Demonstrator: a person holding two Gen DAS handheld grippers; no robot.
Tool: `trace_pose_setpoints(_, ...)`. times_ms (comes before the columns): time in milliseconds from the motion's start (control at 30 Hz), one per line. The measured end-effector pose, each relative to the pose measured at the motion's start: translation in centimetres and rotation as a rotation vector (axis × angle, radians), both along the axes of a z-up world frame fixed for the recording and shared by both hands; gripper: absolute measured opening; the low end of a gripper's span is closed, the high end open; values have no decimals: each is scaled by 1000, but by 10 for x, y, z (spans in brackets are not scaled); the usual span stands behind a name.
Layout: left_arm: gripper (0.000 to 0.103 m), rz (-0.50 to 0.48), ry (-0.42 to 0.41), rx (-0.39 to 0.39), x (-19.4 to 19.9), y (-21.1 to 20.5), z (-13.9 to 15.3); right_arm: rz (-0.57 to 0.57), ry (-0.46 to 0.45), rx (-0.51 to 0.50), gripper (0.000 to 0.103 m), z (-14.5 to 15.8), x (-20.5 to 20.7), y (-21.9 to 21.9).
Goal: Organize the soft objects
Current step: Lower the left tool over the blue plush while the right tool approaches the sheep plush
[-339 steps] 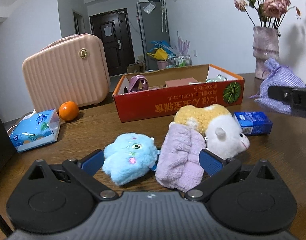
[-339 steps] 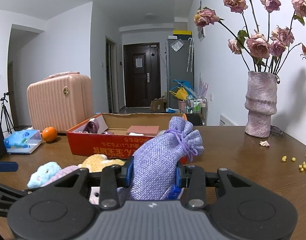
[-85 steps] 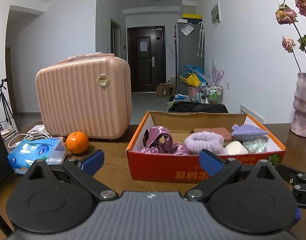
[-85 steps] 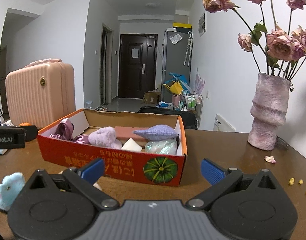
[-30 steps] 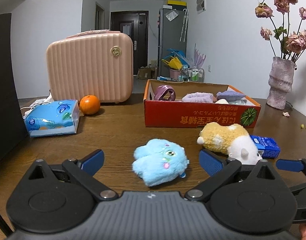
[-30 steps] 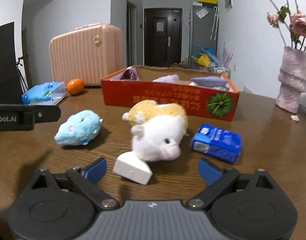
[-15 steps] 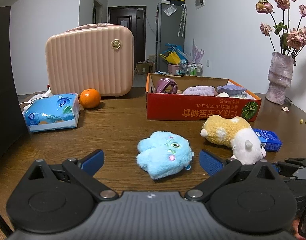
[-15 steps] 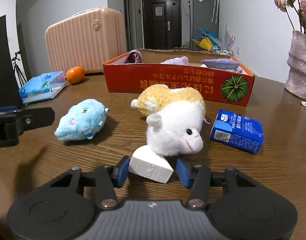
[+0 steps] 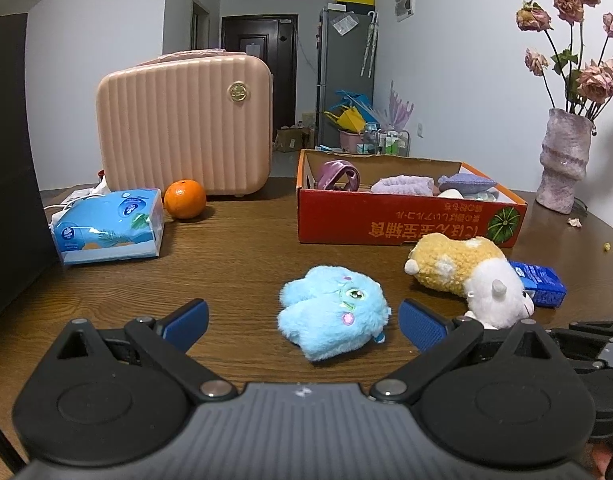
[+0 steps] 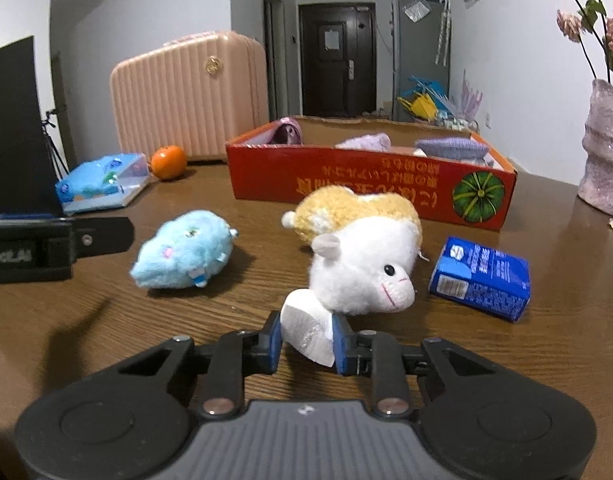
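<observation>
My right gripper (image 10: 306, 340) is shut on a white sponge wedge (image 10: 304, 330), held just in front of a white-and-yellow plush hamster (image 10: 362, 256) on the wooden table. A blue plush toy (image 9: 334, 312) lies between the open fingers of my left gripper (image 9: 302, 318); it also shows in the right wrist view (image 10: 182, 250). The hamster (image 9: 466, 276) lies to its right. A red cardboard box (image 9: 406, 220) behind holds a purple bag, a lilac fuzzy cloth and other soft items; it also shows in the right wrist view (image 10: 366, 184).
A blue carton (image 10: 480, 278) lies right of the hamster. A pink suitcase (image 9: 186, 136), an orange (image 9: 185, 199) and a tissue pack (image 9: 106, 226) stand at the back left. A vase with dried roses (image 9: 564, 160) stands at the back right.
My right gripper has closed on the white sponge wedge and has come closer to the hamster. My left gripper has stayed open and shifted slightly toward the blue plush.
</observation>
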State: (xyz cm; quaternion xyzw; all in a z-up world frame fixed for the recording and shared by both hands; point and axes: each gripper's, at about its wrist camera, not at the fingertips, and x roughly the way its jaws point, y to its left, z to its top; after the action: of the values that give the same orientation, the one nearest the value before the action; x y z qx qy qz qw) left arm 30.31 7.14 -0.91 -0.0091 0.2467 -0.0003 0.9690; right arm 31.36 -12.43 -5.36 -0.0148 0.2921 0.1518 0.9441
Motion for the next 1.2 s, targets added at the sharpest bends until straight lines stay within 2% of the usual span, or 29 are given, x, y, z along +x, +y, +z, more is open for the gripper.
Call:
trace_pose_setpoints(400, 103, 43, -7, -15, -1, 9, 2, 54, -152, 24, 20, 20, -25, 1)
trace_pose_setpoints(667, 103, 70, -2, -18, 0, 13, 1, 32, -211, 28, 20, 28, -30, -5)
trace_pose_setpoints(1200, 103, 52, 48, -31, 21, 3, -8, -38, -251, 21, 21, 29, -15, -43)
